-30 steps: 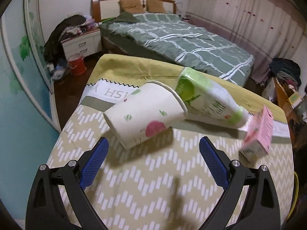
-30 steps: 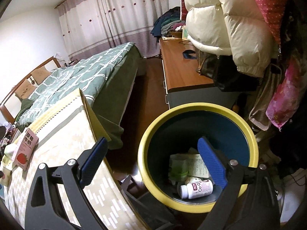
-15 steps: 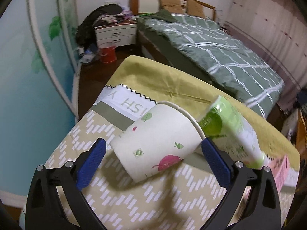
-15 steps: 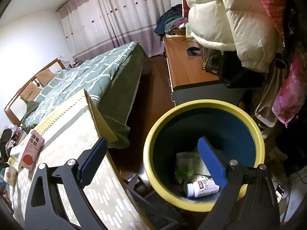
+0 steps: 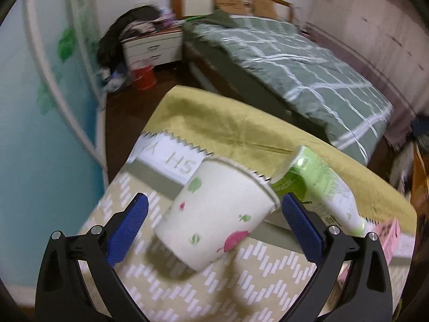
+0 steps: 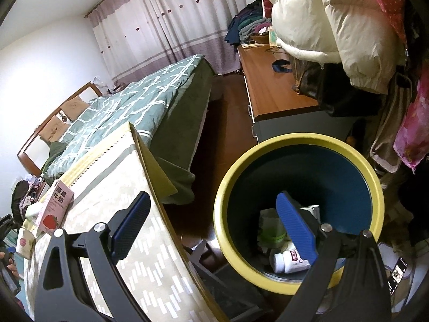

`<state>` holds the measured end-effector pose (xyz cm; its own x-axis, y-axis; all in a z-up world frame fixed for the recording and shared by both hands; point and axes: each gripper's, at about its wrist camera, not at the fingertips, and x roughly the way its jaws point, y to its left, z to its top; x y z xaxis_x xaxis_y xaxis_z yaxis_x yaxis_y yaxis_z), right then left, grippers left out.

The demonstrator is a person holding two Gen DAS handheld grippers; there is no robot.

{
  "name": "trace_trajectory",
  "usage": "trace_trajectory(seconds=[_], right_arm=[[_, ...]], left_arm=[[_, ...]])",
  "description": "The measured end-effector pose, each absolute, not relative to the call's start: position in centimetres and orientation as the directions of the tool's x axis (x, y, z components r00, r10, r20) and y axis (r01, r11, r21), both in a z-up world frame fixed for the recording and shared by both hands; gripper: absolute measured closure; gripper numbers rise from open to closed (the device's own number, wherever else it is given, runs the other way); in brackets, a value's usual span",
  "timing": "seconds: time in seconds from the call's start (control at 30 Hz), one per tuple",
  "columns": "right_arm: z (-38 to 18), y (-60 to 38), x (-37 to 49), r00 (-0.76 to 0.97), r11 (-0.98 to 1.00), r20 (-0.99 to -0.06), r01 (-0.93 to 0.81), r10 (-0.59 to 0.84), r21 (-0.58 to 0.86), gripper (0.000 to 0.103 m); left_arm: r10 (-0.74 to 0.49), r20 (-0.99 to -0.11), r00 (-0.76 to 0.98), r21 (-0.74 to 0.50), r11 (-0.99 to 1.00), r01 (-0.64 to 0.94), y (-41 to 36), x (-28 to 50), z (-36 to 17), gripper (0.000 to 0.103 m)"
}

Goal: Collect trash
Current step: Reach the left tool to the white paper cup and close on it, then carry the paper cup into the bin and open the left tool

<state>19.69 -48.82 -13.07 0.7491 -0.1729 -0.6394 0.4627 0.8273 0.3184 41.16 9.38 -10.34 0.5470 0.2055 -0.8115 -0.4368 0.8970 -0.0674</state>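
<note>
A white paper cup (image 5: 214, 220) with fruit prints lies on its side on the zigzag-patterned tablecloth (image 5: 241, 289). My left gripper (image 5: 213, 198) stands open around it, and the blue pads do not press on it. Its right pad is close to the cup's rim. A green and white tube (image 5: 321, 185) lies just right of the cup, and a pink milk carton (image 5: 386, 238) stands beyond that. My right gripper (image 6: 213, 197) is open and empty over the near side of a yellow-rimmed bin (image 6: 295, 138). In the bin lie a white pill bottle (image 6: 287, 261) and a green container (image 6: 270, 230).
A bed (image 5: 295, 61) with a green cover stands behind the table, with a nightstand (image 5: 152, 48) and a red bucket (image 5: 143, 77) to its left. A wooden dresser (image 6: 273, 88) and hanging coats (image 6: 335, 13) crowd the bin's far side.
The left gripper has closed in on the paper cup, which now lies between its fingers, and its view has swung left. The right gripper stays over the bin.
</note>
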Motion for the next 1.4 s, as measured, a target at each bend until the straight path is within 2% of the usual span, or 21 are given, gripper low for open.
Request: trace_trajectory(seconds=[0.23, 0.43, 0.6, 0.7, 0.87, 1.1, 1.4], right_arm=[[-13.2, -48.8, 19.8, 0.747, 0.826, -0.641, 0.467, -0.178, 0.315, 0.013], [-13.4, -48.9, 19.9, 0.741, 0.825, -0.649, 0.469, -0.174, 0.314, 0.013], [-13.4, -49.0, 19.9, 0.741, 0.825, -0.650, 0.466, -0.168, 0.319, 0.013], [-13.5, -49.0, 19.9, 0.743, 0.825, -0.650, 0.460, -0.156, 0.328, 0.013], [-13.3, -49.0, 19.6, 0.761, 0.829, -0.632, 0.443, -0.148, 0.340, 0.013], [-11.7, -49.0, 16.9, 0.788, 0.857, -0.595, 0.409, -0.158, 0.314, 0.013], [-9.1, -50.8, 11.7, 0.804, 0.867, -0.533, 0.440, -0.264, 0.234, 0.013]], left_arm=[[0.156, -0.853, 0.498, 0.075, 0.981, -0.179, 8.6, 42.9, -10.5, 0.005], [0.103, -0.882, 0.459, 0.066, 0.993, -0.096, 9.3, 44.1, -11.9, 0.006], [0.078, -0.902, 0.425, 0.057, 0.996, -0.062, 9.3, 44.7, -12.9, 0.032], [0.080, -0.893, 0.443, 0.067, 0.997, -0.045, 8.9, 44.2, -12.5, 0.039], [0.042, -0.878, 0.477, 0.041, 0.999, -0.012, 7.3, 42.1, -11.1, 0.041], [-0.062, -0.837, 0.544, 0.016, 0.990, 0.137, -0.4, 36.6, -7.8, 0.041], [-0.317, -0.797, 0.515, -0.060, 0.889, 0.455, -16.3, 30.0, -4.9, 0.041]])
